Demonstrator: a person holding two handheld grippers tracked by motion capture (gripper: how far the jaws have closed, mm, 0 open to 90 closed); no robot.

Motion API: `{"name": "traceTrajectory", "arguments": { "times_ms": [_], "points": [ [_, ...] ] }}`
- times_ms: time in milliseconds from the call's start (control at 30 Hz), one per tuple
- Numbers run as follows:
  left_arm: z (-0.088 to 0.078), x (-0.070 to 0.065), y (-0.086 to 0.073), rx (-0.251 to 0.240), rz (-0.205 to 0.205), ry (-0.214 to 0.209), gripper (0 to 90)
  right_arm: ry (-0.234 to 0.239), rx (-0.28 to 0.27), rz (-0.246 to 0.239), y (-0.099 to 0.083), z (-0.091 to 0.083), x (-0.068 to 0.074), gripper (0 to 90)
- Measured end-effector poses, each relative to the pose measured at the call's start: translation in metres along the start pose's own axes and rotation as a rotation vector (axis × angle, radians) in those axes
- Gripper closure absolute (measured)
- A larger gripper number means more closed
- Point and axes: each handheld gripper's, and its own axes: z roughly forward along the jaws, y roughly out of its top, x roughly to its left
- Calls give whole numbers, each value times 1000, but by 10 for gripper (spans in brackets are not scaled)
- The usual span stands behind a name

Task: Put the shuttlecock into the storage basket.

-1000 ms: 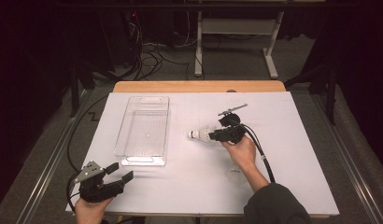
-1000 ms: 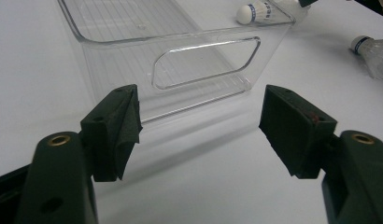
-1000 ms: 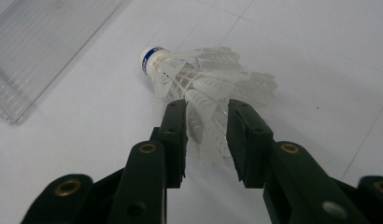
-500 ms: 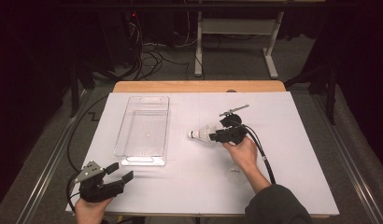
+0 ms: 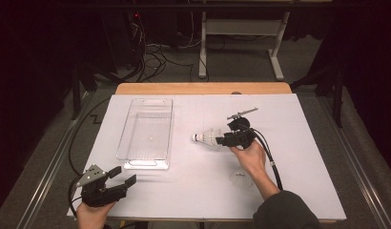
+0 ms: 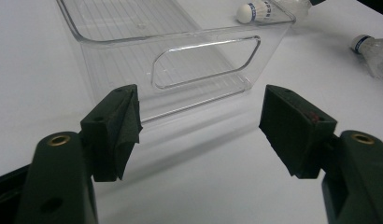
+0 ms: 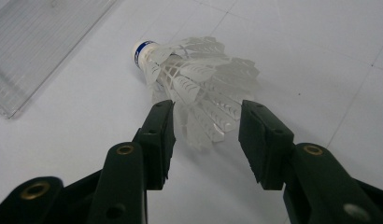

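Observation:
A white feathered shuttlecock (image 5: 206,137) (image 7: 194,79) with a blue-banded cork lies on its side on the white table, cork pointing left toward the bin. My right gripper (image 5: 223,140) (image 7: 206,112) sits just right of it. Its jaws have just been opening and now stand open around the tail of the skirt, with a gap at the right pad. My left gripper (image 5: 124,175) (image 6: 201,112) rests open and empty at the table's front left corner, facing the clear plastic bin (image 5: 145,164) (image 6: 180,35). The same shuttlecock (image 6: 257,10) shows beyond the bin.
A second shuttlecock (image 5: 241,179) (image 6: 374,53) lies on the table beside the right forearm. The empty bin stands lengthwise left of centre. Black cables trail from both grippers. The white sheet (image 5: 303,143) covers the tabletop; a wooden edge (image 5: 203,88) shows at the back.
The right gripper's jaws have spread a little around the shuttlecock's skirt. Both hands and the shuttlecocks stay where they were.

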Motion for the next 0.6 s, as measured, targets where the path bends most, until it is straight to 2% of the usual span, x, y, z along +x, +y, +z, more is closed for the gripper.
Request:
{"name": "traceTrajectory", "arguments": {
  "times_ms": [267,600],
  "points": [
    [0,0,0,0,0,-1,299,0,-8,9,-2,-4,-2,539],
    [0,0,0,0,-1,-1,299,-37,-12,14,-11,-11,-7,525]
  ]
}}
